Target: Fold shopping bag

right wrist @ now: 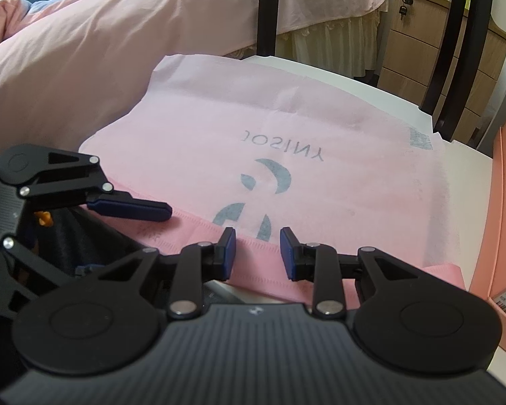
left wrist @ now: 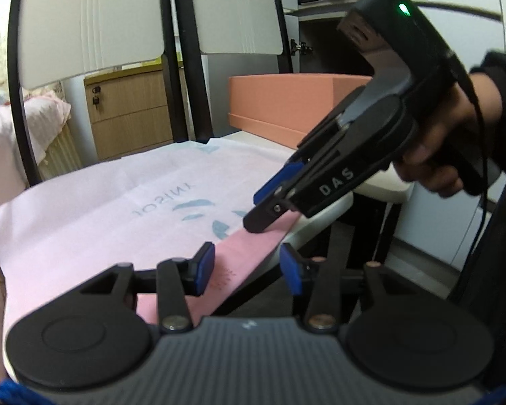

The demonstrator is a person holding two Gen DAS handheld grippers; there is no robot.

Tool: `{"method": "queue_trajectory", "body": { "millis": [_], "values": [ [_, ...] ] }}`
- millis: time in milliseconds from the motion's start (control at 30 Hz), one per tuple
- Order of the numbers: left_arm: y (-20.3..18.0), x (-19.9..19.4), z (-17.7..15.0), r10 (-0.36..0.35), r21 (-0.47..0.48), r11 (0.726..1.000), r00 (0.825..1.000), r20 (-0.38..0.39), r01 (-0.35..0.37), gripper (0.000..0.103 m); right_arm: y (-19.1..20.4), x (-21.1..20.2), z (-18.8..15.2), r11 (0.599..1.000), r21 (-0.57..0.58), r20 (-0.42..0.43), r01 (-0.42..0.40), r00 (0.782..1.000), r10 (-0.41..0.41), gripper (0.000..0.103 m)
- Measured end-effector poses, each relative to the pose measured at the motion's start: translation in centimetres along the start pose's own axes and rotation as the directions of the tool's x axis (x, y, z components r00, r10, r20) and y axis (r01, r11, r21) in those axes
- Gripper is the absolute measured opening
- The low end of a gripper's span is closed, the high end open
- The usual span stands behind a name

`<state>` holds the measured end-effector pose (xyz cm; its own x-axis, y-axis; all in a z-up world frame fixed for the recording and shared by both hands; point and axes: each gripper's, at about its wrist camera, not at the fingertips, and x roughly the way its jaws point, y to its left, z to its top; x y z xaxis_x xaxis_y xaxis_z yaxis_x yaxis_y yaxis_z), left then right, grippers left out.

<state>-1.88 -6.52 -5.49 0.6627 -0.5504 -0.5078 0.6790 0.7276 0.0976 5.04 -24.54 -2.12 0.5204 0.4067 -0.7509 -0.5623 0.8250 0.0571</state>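
Observation:
A pale pink shopping bag (left wrist: 118,199) with a grey-blue logo lies flat on a white table; it also shows in the right wrist view (right wrist: 286,141). Its darker pink handle strip (left wrist: 249,253) runs along the near edge, seen too in the right wrist view (right wrist: 253,249). My left gripper (left wrist: 248,266) is open, its fingers either side of the strip. My right gripper (right wrist: 257,253) is open over the strip; in the left wrist view (left wrist: 263,209) its tips touch down on the strip's far part. The left gripper also shows in the right wrist view (right wrist: 131,207).
An orange box (left wrist: 286,101) stands on the table behind the bag, at the right edge in the right wrist view (right wrist: 499,229). Black chair frames (left wrist: 185,67) stand behind the table. A bed with pink bedding (right wrist: 84,50) lies to the left. A wooden drawer unit (left wrist: 128,114) stands beyond.

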Motion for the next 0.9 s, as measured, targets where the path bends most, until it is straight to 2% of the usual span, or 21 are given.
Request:
{"method": "queue_trajectory", "body": {
  "millis": [167,333,533,667,900],
  "values": [
    [-1.2,0.5,-0.3,0.085,0.122,0.989,0.996,-0.005,-0.084,0.047,0.1,-0.2,-0.1,1.0,0.001,-0.005,-0.008,1.0,0.008,0.032],
    [-1.7,1.0,-0.6,0.13,0.195,0.973,0.991,-0.02,-0.123,0.047,0.2,-0.4,-0.2,1.0,0.001,-0.011,-0.01,1.0,0.01,0.032],
    [-1.7,1.1,-0.6,0.151,0.218,0.966,0.988,-0.035,-0.14,0.045,0.3,-0.5,-0.2,1.0,0.01,-0.014,-0.01,1.0,0.01,0.032],
    [-1.9,1.1,-0.7,0.156,0.23,0.963,0.987,-0.04,-0.143,0.041,0.4,-0.6,-0.3,1.0,0.015,-0.015,-0.009,1.0,0.009,0.032],
    [-1.5,0.7,-0.3,0.135,0.196,0.973,0.99,-0.051,-0.123,0.034,0.5,-0.7,-0.3,1.0,0.013,-0.018,-0.01,1.0,0.011,0.032]
  ]
}}
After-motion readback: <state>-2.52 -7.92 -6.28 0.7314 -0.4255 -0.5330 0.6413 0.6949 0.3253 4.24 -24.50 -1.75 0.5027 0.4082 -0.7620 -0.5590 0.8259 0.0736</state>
